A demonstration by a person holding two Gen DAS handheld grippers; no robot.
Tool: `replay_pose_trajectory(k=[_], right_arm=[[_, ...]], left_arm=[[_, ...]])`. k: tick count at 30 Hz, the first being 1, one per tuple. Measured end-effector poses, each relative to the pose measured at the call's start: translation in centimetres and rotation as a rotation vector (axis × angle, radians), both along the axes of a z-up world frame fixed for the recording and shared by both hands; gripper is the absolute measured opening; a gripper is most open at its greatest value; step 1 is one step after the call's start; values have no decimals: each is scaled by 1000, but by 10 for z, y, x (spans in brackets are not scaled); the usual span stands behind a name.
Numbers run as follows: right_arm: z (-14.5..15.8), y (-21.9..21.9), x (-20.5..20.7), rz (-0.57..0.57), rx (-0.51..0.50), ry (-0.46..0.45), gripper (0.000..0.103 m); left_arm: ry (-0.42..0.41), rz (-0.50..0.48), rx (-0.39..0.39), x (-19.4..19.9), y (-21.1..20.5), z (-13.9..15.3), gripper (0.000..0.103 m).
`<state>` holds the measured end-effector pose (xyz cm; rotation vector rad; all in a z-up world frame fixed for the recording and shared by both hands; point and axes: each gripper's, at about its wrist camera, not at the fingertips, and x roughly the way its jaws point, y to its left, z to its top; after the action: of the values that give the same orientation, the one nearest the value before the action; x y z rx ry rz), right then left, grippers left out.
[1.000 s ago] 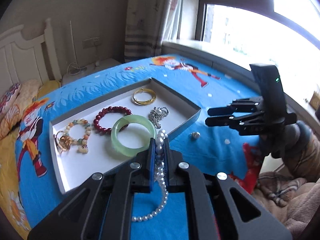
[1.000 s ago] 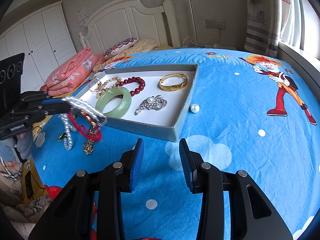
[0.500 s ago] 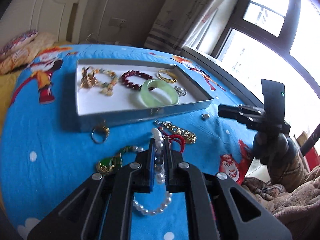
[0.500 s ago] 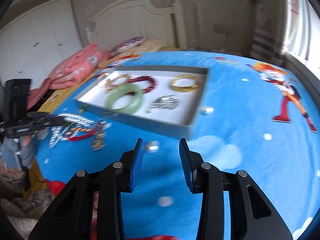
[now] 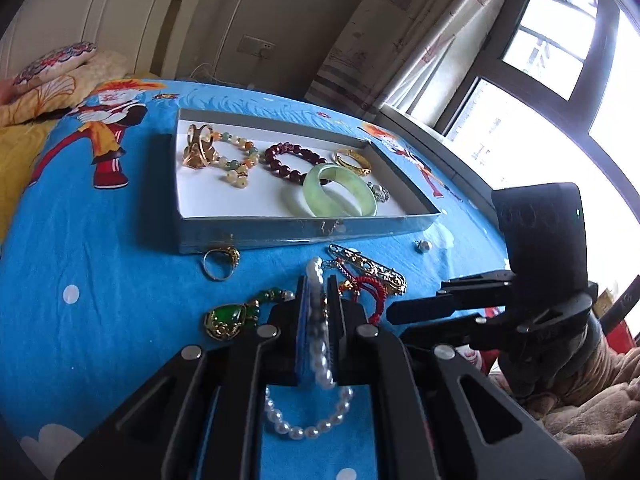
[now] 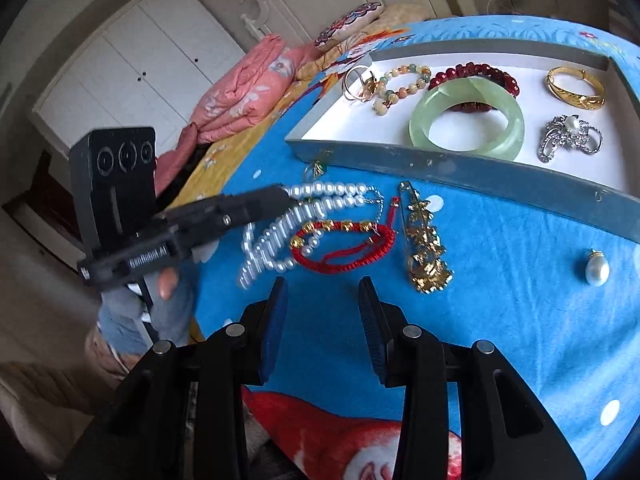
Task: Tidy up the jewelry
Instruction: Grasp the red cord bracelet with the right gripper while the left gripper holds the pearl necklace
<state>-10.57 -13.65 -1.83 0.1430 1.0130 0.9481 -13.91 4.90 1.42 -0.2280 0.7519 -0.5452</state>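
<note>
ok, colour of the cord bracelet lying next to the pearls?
Red, with small gold beads; the cord bracelet shows best in the right wrist view.

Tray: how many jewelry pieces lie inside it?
6 in the tray: rings, mixed-bead bracelet, red bracelet, jade bangle, gold bangle, brooch.

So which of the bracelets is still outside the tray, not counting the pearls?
The red cord bracelet with gold beads, lying on the blue bedspread. The jade bangle, dark red beads and gold bangle sit inside the tray.
</note>
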Motion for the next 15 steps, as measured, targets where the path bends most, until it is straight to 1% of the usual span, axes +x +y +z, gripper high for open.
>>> replay_pose_trajectory(k=[4, 7, 8, 9, 10, 11, 12, 15], right_arm=[[1, 10, 1, -25, -23, -15, 37], [2, 12, 1, -52, -26, -16, 37], [2, 12, 3, -60, -23, -13, 37], [2, 12, 5, -67, -20, -9, 36], [2, 10, 5, -78, -15, -3, 35], [1, 9, 6, -86, -11, 4, 35], [1, 9, 7, -91, -7, 8, 34], [1, 6, 10, -122, -1, 9, 32]], left_arm=[[-4, -2, -8, 0, 2, -1, 8], [-6, -6, -26, -1, 5, -1, 12], [-5, -15, -33, -1, 6, -1, 19], [-4, -31, -47, -2, 6, 0, 36], [-6, -34, -53, -3, 7, 1, 46], [-11, -29, -58, -4, 9, 2, 62], [-12, -34, -57, -5, 8, 2, 65], [0, -87, -16, -6, -2, 0, 63]])
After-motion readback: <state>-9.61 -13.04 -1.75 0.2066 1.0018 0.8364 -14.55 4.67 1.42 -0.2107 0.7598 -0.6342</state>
